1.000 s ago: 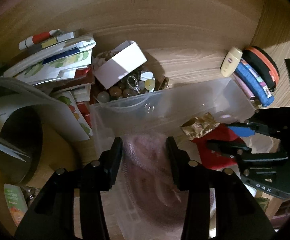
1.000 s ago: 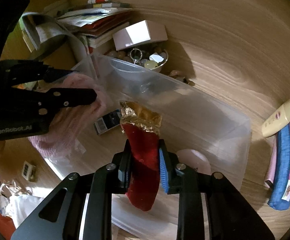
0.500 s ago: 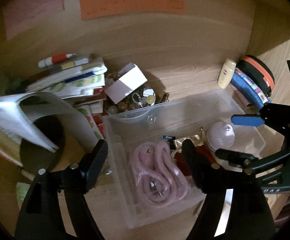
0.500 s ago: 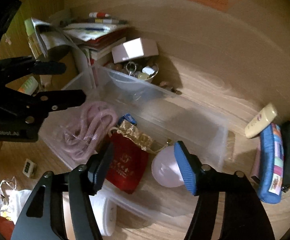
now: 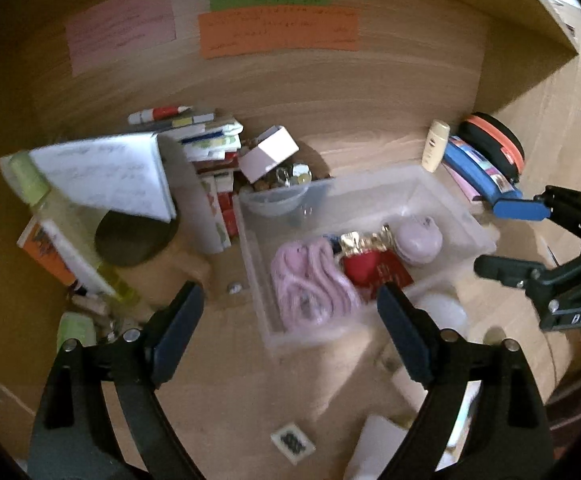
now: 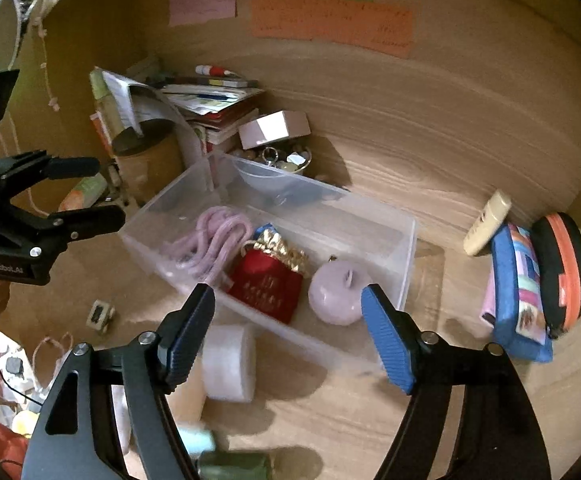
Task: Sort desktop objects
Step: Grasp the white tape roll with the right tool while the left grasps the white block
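A clear plastic bin (image 5: 246, 240) (image 6: 370, 220) on the wooden desk holds a coiled pink cord (image 5: 310, 280) (image 6: 214, 236), a red pouch with a gold top (image 5: 370, 268) (image 6: 266, 284) and a round lilac case (image 5: 416, 240) (image 6: 338, 292). My left gripper (image 5: 288, 292) (image 6: 90, 192) hovers above the bin's near left end. Its jaws are opening with nothing gripped between them. My right gripper (image 6: 288, 292) (image 5: 506, 238), with blue pads, hangs above the bin's near right side. Its jaws are also opening and hold nothing.
Behind the bin lie a stack of books and papers (image 5: 210, 144), a white box (image 5: 268, 152) over a bowl of trinkets (image 5: 290, 178) and a dark-topped tube (image 5: 134, 236). A cream bottle (image 5: 436, 144), blue pencil case (image 5: 478, 172) and black-orange case (image 5: 494, 140) sit right. A white roll (image 6: 228, 360) lies in front.
The left gripper let go of the pink cord and the right let go of the red pouch; both now lie in the bin. Both grippers opened wide and pulled back and up.
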`<state>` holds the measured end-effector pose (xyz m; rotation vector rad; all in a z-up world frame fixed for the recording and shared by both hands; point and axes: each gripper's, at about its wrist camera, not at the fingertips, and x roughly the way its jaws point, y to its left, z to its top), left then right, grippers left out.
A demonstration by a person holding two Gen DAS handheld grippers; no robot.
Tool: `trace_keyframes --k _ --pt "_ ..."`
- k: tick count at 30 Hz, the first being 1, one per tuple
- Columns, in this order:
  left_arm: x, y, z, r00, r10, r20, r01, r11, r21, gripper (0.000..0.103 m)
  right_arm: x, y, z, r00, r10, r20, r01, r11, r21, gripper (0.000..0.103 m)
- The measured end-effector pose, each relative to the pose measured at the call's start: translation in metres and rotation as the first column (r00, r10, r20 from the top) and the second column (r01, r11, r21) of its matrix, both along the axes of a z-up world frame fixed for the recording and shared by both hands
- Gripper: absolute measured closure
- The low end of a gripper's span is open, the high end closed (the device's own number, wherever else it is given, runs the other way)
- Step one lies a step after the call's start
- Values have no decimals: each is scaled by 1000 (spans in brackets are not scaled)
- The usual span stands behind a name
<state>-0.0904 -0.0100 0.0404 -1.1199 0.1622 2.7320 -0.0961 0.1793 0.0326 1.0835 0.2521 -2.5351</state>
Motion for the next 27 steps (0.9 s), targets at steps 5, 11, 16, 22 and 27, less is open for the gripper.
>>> trace_keyframes --k 5,11,16,22,27 --pt "28 -6 -8 1000 7 6 -7 1000 -9 13 25 4 0 1000 -5 -13 4 1000 -20 28" --pt "50 -23 -28 997 37 71 -38 999 17 13 40 5 -12 1000 -4 2 4 999 -35 28" --pt "56 -35 -58 986 58 158 -65 997 43 13 39 5 -30 999 2 47 1 998 -56 28" --pt "61 -38 -85 974 59 219 -75 995 63 13 27 5 -51 994 -1 109 9 997 -76 28" --pt "60 -43 -100 967 47 251 -80 989 123 25 14 1 -63 987 23 159 -5 993 -117 30"
